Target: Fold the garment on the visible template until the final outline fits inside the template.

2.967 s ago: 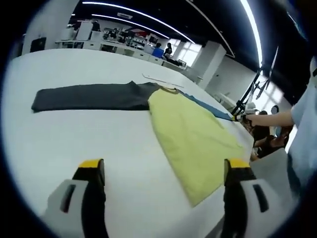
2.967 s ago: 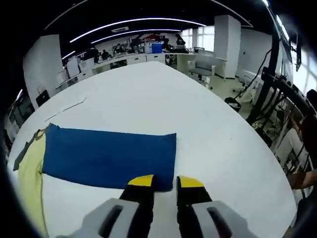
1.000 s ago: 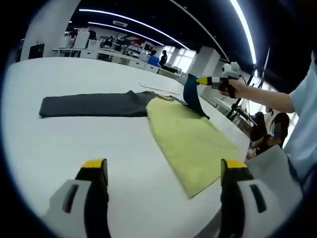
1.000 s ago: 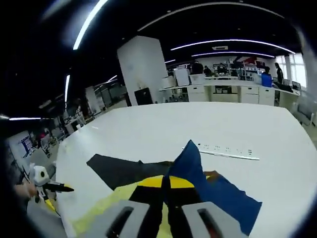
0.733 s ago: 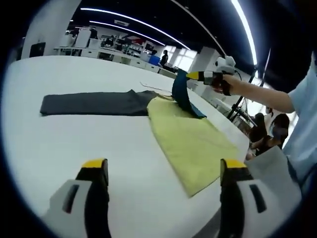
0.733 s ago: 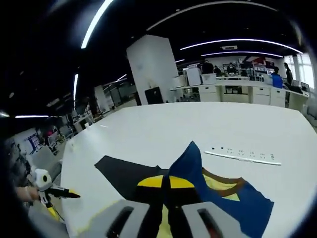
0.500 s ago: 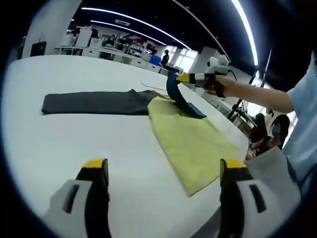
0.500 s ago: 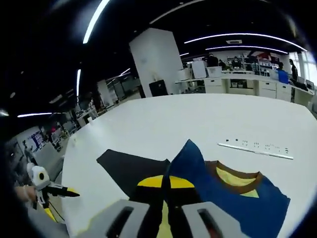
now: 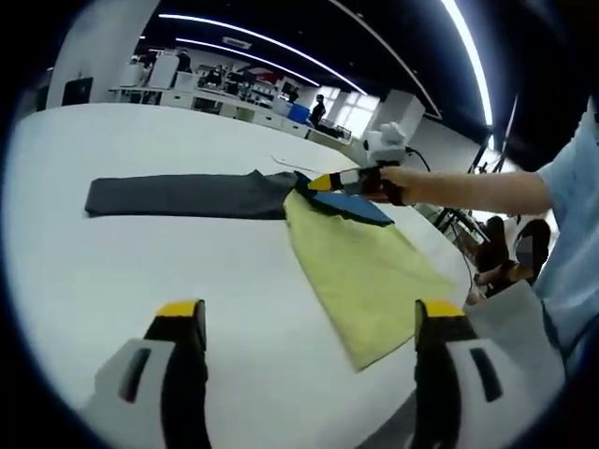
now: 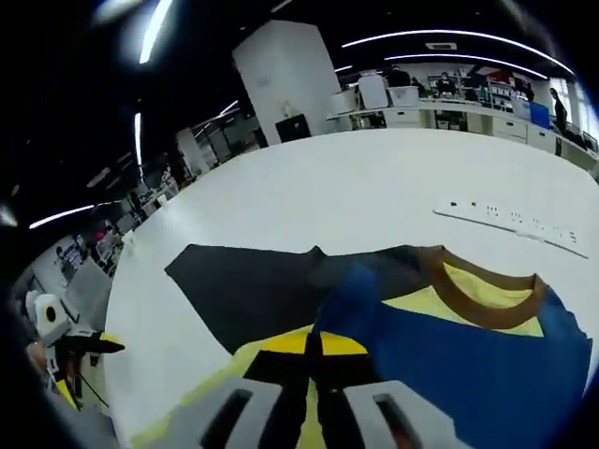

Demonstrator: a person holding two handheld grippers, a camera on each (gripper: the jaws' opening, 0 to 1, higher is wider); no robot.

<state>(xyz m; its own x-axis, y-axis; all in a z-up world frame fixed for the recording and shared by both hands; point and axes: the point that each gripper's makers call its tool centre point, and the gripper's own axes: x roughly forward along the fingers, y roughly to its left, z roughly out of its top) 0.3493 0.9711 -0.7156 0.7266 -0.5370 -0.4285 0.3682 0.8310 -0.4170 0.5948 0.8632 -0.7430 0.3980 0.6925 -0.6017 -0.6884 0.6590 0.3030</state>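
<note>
1. My left gripper (image 9: 309,323) hovers with jaws wide apart over the white table (image 9: 112,262).
2. My right gripper (image 10: 314,344) pinches the blue sleeve (image 10: 468,365) of the yellow, grey-sleeved shirt (image 9: 370,267), folded across its chest.

The blue sleeve (image 10: 487,365) runs off the right gripper view's edge.

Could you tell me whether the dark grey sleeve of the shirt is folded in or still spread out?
Spread out. The dark grey sleeve lies flat on the white table, stretching away from the yellow body, not folded over it.
</note>
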